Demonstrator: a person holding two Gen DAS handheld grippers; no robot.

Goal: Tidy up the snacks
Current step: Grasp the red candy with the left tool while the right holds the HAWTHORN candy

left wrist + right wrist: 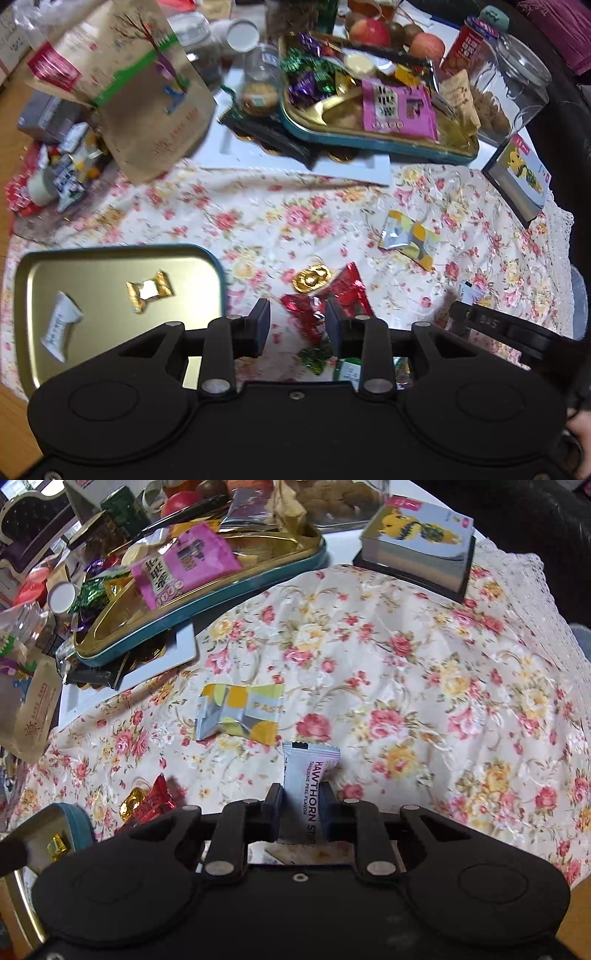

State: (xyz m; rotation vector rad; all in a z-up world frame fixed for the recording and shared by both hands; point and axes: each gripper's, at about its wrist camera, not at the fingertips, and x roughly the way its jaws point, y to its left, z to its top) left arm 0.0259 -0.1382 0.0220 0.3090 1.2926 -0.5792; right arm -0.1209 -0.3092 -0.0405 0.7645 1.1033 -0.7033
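My left gripper point(297, 317) points down at the floral cloth with its jaws apart, a red foil candy point(347, 291) lying between and beyond its fingertips without being pinched. A gold ingot-shaped candy point(312, 278) touches the red one. To the left lies a shallow gold tin tray point(110, 266) with a gold-wrapped candy point(149, 290) and a white candy point(59, 325) in it. My right gripper point(300, 805) is shut on a white hawthorn stick packet point(308, 771), held upright above the cloth. A yellow and grey packet point(240, 712) lies on the cloth ahead of it.
A teal-rimmed tray point(369, 142) heaped with snacks stands at the back, with a glass jar point(517, 85) and apples behind it. A brown paper bag point(147, 103) stands at the back left. A boxed card deck point(417, 542) sits at the cloth's far right corner.
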